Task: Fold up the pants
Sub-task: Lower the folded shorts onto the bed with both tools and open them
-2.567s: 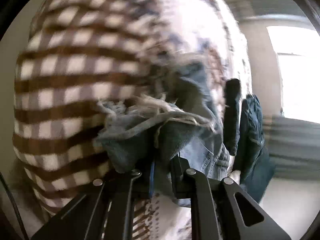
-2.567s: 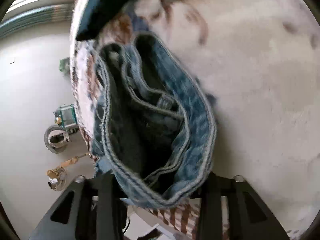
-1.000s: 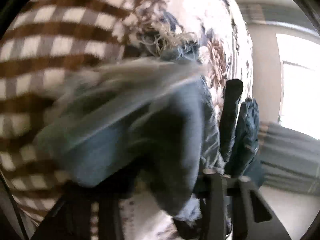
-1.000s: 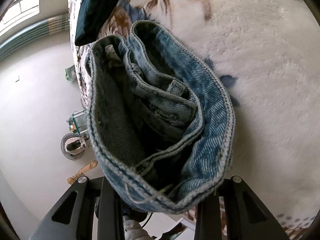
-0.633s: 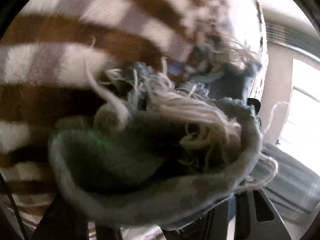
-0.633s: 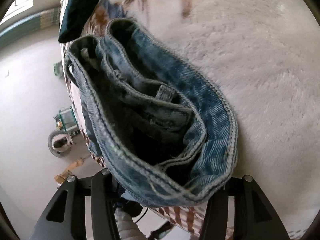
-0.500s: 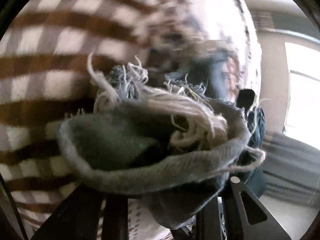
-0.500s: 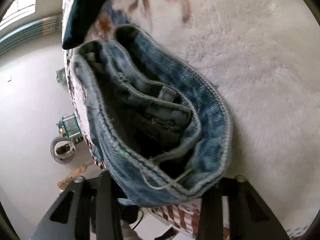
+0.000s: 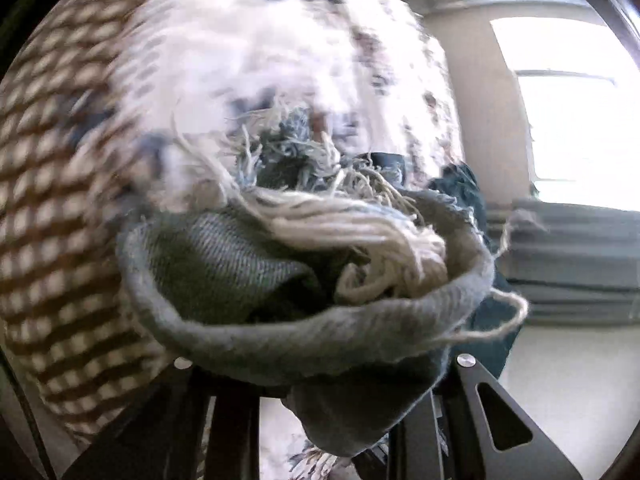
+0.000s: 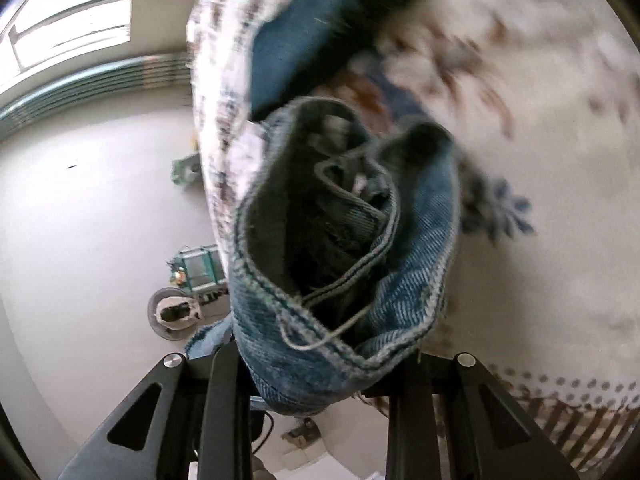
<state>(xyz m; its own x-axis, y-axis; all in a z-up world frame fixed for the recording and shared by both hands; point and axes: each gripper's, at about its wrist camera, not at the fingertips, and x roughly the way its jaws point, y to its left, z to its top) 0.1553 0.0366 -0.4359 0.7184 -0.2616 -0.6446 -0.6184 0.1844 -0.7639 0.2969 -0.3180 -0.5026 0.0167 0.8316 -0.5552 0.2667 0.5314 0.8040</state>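
The pants are blue denim jeans. In the left wrist view my left gripper [image 9: 320,404] is shut on their frayed leg hems [image 9: 304,288], which bunch up in front of the camera and hide the fingertips. In the right wrist view my right gripper [image 10: 320,376] is shut on the folded waistband [image 10: 344,264], with stitched seams and a loose thread showing. Both ends are held above a fluffy white blanket [image 10: 540,208] with a floral print.
The blanket has a brown checked border [image 9: 52,216]. A dark teal cloth [image 10: 304,36] lies on the blanket ahead of the waistband. Left of the bed is pale floor with a round device [image 10: 174,314] and a small green box [image 10: 196,266]. A bright window [image 9: 580,112] is at right.
Both grippers have swung with the jeans still held. The right view has moved toward the bed edge, so more floor and the teal cloth show. The left view shows more white blanket.
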